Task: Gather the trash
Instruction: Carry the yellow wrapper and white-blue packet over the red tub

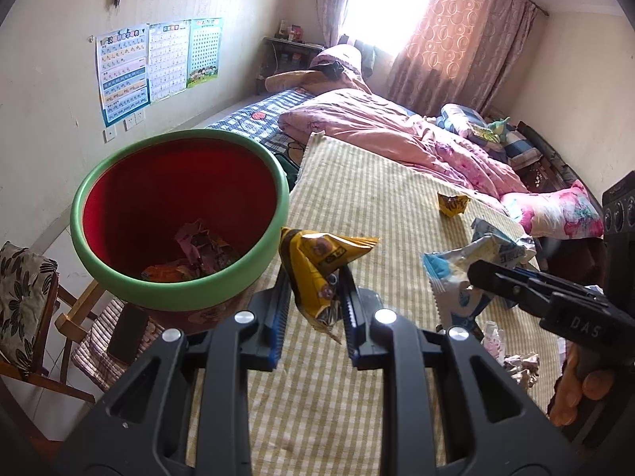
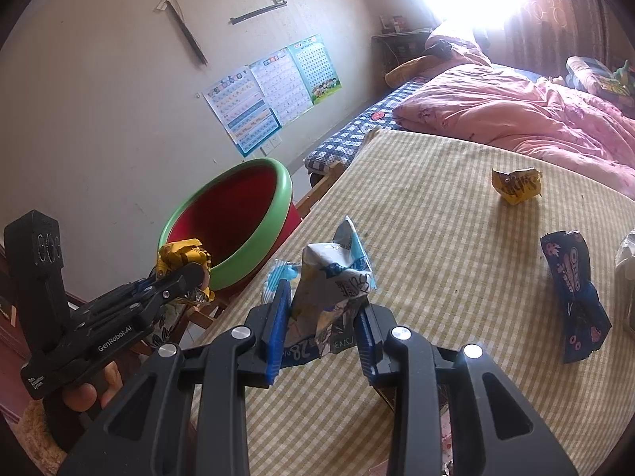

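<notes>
The left gripper [image 1: 313, 297] clamps a yellow wrapper [image 1: 317, 261] beside the bin [image 1: 178, 214], which already holds trash. The right gripper [image 2: 321, 313] clamps a blue-white packet [image 2: 333, 277]. Remaining on the counter [image 2: 436, 218]: small yellow wrapper [image 2: 516, 184], dark wrapper [image 2: 573, 289].
</notes>
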{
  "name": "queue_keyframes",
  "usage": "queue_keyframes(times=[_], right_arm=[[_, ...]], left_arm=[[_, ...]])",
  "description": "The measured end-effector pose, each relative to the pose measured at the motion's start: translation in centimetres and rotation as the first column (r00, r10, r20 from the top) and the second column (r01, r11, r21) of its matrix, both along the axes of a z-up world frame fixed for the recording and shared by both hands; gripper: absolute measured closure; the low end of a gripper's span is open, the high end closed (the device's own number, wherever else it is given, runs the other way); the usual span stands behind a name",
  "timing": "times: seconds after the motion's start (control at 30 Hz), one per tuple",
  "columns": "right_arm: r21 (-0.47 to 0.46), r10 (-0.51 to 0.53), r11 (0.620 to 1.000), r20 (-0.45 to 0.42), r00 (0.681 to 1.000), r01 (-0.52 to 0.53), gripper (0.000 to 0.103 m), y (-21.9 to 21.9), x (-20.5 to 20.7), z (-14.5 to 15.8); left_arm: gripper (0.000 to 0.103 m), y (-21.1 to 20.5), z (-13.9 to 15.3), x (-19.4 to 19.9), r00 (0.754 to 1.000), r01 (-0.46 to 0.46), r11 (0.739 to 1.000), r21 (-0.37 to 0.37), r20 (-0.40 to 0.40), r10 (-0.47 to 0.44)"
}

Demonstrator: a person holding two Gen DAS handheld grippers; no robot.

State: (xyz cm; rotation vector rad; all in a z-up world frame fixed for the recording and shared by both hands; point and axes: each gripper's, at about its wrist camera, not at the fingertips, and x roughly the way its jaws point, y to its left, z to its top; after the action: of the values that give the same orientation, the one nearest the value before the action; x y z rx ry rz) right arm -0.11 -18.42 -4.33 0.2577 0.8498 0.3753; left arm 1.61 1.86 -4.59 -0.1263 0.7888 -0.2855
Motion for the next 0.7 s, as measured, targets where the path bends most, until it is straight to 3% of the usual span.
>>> queue_keyframes(times=[0.7], right_arm=[[-0.007, 0.022, 1.000, -0.018, 1.000, -0.022, 0.072, 1.7, 1.1, -0.5]], left_arm=[[0.080, 2.1, -0.3, 0.8, 1.000, -0.014, 1.000, -0.001, -0.007, 0.014]])
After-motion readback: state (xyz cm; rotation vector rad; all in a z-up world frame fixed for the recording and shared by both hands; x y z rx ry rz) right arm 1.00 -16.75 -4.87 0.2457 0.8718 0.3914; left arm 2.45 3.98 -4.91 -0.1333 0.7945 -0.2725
